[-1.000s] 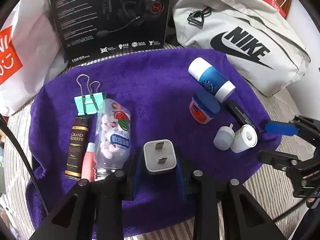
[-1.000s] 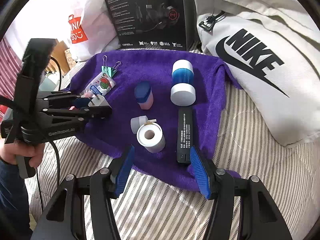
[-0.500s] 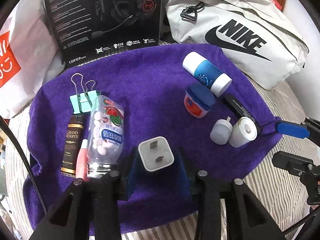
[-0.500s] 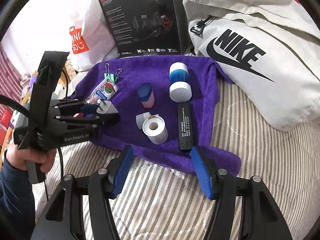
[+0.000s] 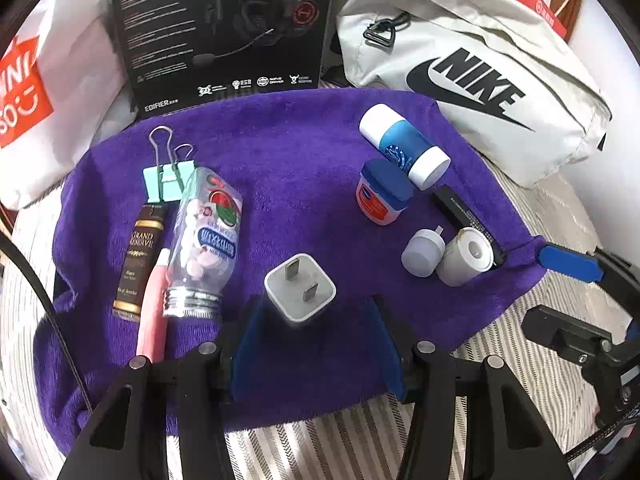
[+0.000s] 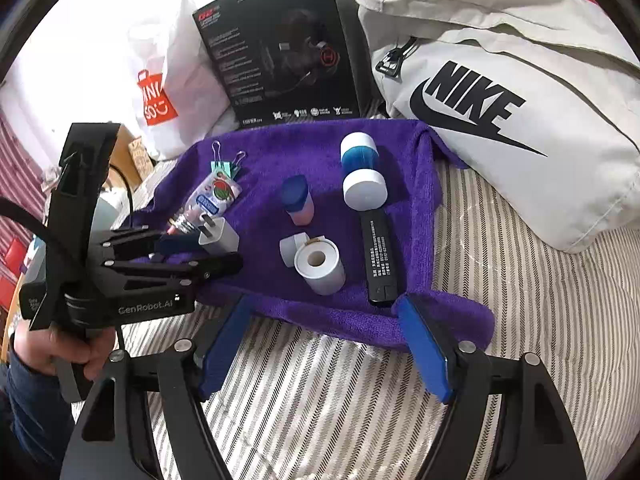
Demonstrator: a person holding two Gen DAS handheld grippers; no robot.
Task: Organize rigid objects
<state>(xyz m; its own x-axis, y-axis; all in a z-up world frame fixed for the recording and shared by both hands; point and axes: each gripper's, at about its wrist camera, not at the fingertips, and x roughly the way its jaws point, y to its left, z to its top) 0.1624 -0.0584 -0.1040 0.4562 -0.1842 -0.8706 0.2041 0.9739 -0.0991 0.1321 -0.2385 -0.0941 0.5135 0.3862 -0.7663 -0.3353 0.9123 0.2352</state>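
Observation:
A purple towel [image 5: 304,152] holds the objects. My left gripper [image 5: 316,332] is open, and a white charger plug [image 5: 300,288] lies tilted on the towel just ahead of its blue pads [image 5: 250,344], free of both. To its left lie a candy bottle [image 5: 208,232], a pink tube [image 5: 154,308], a brown tube [image 5: 138,260] and teal binder clips [image 5: 170,180]. On the right are a Vaseline jar [image 5: 382,192], a blue-white stick [image 5: 404,146], a black bar [image 6: 378,260], a grey cap [image 5: 422,252] and a white roll [image 6: 320,266]. My right gripper [image 6: 324,308] stands open and empty at the towel's front edge.
A black headset box [image 5: 224,28] stands behind the towel, with a grey Nike bag [image 5: 472,76] at the back right and a white shopping bag [image 5: 44,92] at the back left. A striped bed cover [image 6: 340,408] lies under everything. A hand [image 6: 60,348] holds the left gripper.
My left gripper has opened and let go of the charger plug, which now rests on the towel. My right gripper has drawn back from the towel's front edge.

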